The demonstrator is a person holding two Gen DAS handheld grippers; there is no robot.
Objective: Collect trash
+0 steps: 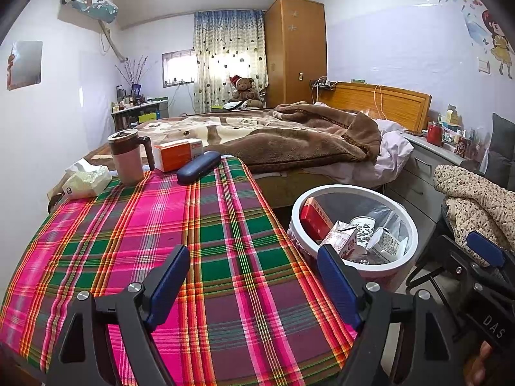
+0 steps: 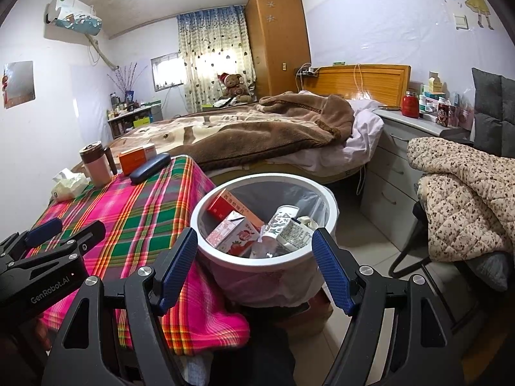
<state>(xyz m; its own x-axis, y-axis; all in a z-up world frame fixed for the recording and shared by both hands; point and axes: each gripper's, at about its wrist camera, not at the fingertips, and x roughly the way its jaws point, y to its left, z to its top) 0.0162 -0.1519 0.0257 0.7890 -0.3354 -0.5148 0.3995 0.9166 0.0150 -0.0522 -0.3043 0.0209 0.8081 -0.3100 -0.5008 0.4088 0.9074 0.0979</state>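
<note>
Left wrist view: my left gripper [image 1: 254, 259] hangs over the plaid table [image 1: 193, 241], jaws wide, nothing between them. Right gripper [image 2: 254, 244] sits over the near rim of the bin [image 2: 328, 206], jaws also wide and empty; its side shows at the right edge of the left view.

Count on the table: four things, all at the far end. One mug [image 1: 127, 156], one orange box [image 1: 178, 154], one blue case [image 1: 198, 167] lying just in front of the box, one tissue pack [image 1: 85, 180] to the left of the mug. The near half of the cloth is bare.

Bin stands on the floor just beside the table's right edge, between table and bed [image 2: 257, 128]. Trash in it: one red box [image 2: 225, 207], one pink carton [image 2: 235, 233], one patterned cup [image 2: 281, 218], one white labelled pack [image 2: 294, 233] (there are smaller scraps underneath, can't count them).

One quilted blanket [image 2: 463, 193] draped over a chair on the right, one nightstand [image 2: 402, 160] behind it.
</note>
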